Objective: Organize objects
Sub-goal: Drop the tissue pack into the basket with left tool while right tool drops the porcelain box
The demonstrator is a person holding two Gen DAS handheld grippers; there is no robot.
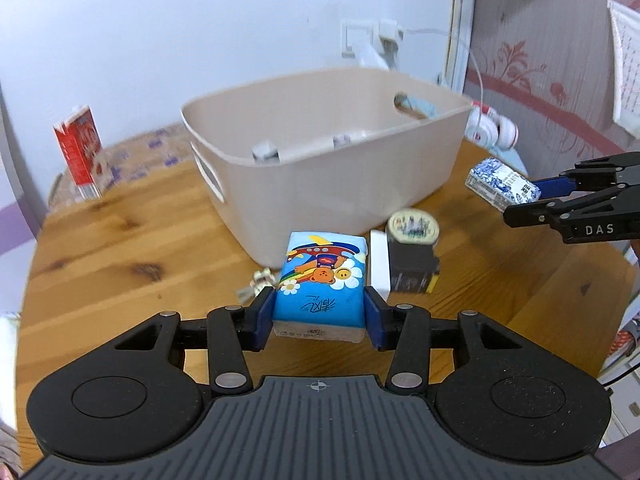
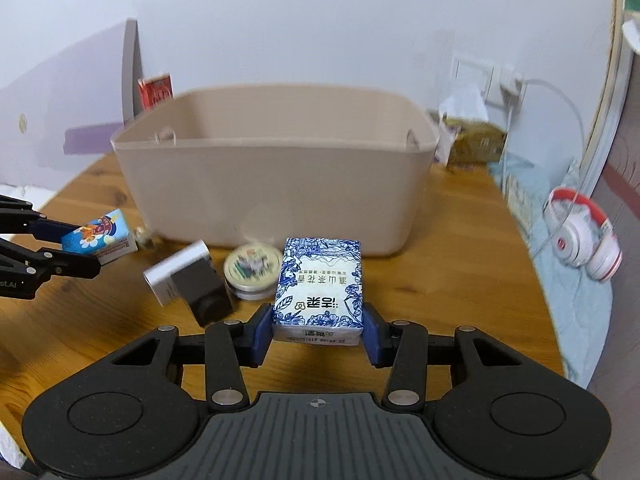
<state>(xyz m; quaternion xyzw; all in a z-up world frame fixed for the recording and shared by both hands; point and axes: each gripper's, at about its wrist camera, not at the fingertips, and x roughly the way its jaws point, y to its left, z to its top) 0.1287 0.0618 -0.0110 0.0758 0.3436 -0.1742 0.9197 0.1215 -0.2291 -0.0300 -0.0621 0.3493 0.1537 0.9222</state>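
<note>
My left gripper (image 1: 319,318) is shut on a blue cartoon tissue pack (image 1: 322,280), held above the wooden table (image 1: 120,240) in front of the beige bin (image 1: 320,184). My right gripper (image 2: 318,332) is shut on a blue-and-white floral tissue pack (image 2: 320,284), also in front of the bin (image 2: 272,196). The left wrist view shows the right gripper (image 1: 532,200) with its pack (image 1: 500,182) at the right. The right wrist view shows the left gripper (image 2: 86,248) with the cartoon pack (image 2: 100,236) at the left. Small items lie inside the bin (image 1: 266,152).
On the table before the bin lie a round tin (image 1: 412,226), a black box (image 1: 414,270), a white box (image 1: 379,264) and a small wrapped item (image 1: 260,280). A red carton (image 1: 80,152) stands at the far left. White-red headphones (image 2: 580,236) lie right.
</note>
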